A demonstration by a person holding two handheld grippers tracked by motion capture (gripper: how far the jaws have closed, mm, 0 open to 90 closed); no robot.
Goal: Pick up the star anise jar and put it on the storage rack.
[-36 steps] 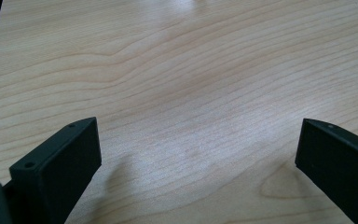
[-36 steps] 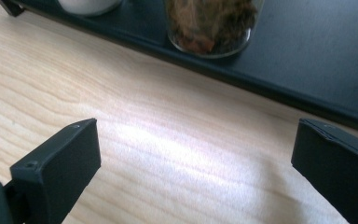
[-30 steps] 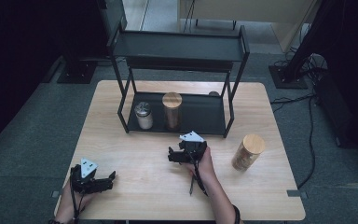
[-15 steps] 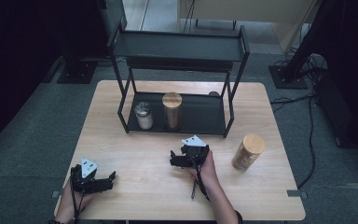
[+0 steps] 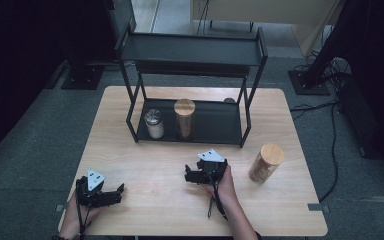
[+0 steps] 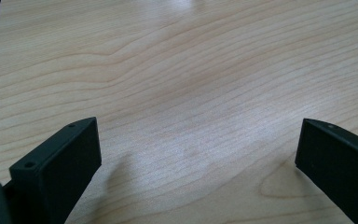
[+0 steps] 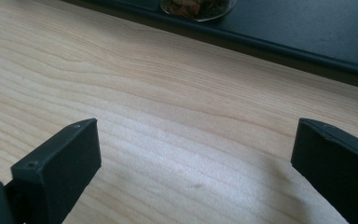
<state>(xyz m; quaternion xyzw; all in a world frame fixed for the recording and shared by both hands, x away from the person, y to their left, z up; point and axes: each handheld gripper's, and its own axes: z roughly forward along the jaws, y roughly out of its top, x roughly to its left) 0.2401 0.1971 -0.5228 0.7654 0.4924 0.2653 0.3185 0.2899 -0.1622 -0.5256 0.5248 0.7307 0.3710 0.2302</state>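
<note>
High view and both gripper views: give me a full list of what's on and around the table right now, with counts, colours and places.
Table: one, light wood, centre.
Shelf rack: one, black, two tiers, standing at the table's far middle.
Small jar: one, clear with metal lid and white contents, lower tier, left.
Tall jar: one, wooden lid, brownish contents, lower tier, beside the small jar.
Loose jar: one, wooden lid, on the table right of the rack.
Floor cables: black, right of the table.
Left gripper: black, open, low at the near-left edge.
Right gripper: black, open, near-centre, in front of the rack.
</note>
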